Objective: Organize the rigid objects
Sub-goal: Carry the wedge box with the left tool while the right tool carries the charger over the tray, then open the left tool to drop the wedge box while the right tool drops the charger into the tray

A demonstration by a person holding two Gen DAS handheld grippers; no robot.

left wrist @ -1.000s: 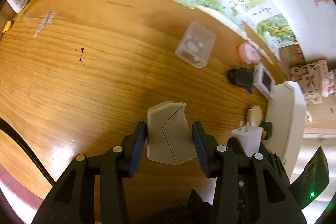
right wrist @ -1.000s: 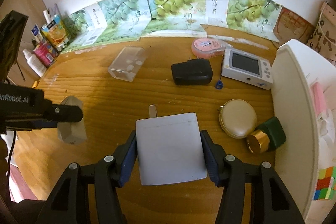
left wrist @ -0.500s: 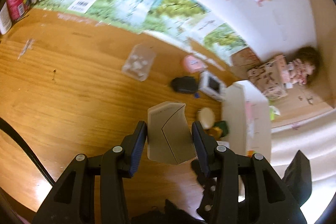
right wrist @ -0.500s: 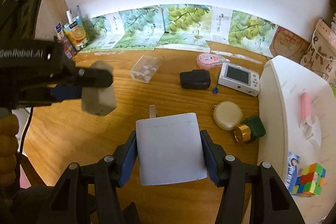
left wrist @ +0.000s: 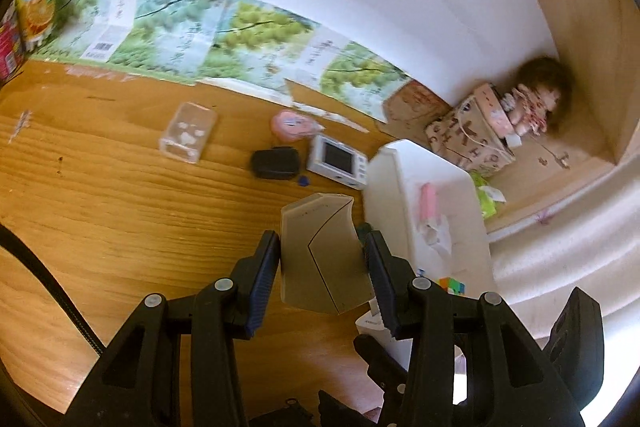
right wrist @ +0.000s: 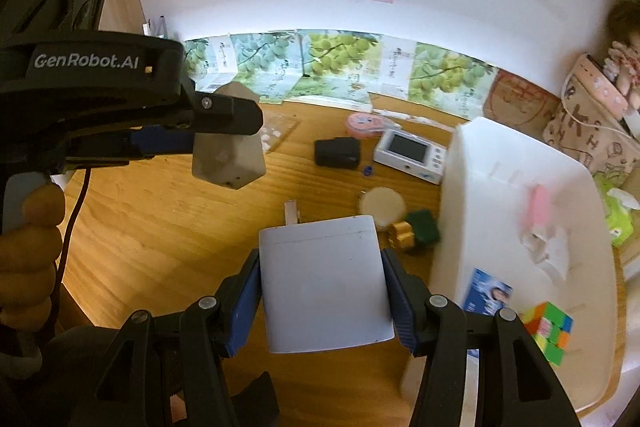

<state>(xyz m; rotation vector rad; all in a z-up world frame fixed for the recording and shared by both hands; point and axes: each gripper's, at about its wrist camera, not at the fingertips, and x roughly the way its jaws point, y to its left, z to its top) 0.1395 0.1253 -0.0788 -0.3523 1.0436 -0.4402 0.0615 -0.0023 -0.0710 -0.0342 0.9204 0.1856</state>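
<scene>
My left gripper (left wrist: 322,261) is shut on a grey angular block (left wrist: 320,255), held above the wooden table (left wrist: 120,211). From the right wrist view that same grey block (right wrist: 228,159) hangs in the air at the left, in the left gripper (right wrist: 224,131). My right gripper (right wrist: 322,291) is shut on a white plug adapter (right wrist: 324,279) whose prongs point forward. The white bin (right wrist: 520,227) stands at the right; inside lie a pink item (right wrist: 536,207), a colour cube (right wrist: 548,331) and a small blue card (right wrist: 486,291).
On the table lie a clear plastic box (left wrist: 188,137), a pink round case (left wrist: 290,123), a black case (right wrist: 336,153), a white screen device (right wrist: 410,153), a cream round compact (right wrist: 382,205) and a green bottle with gold cap (right wrist: 416,233). Printed cartons line the back wall.
Both grippers have risen and swung right toward the white bin, each still holding its object. The left gripper with the grey block now appears higher in the right wrist view.
</scene>
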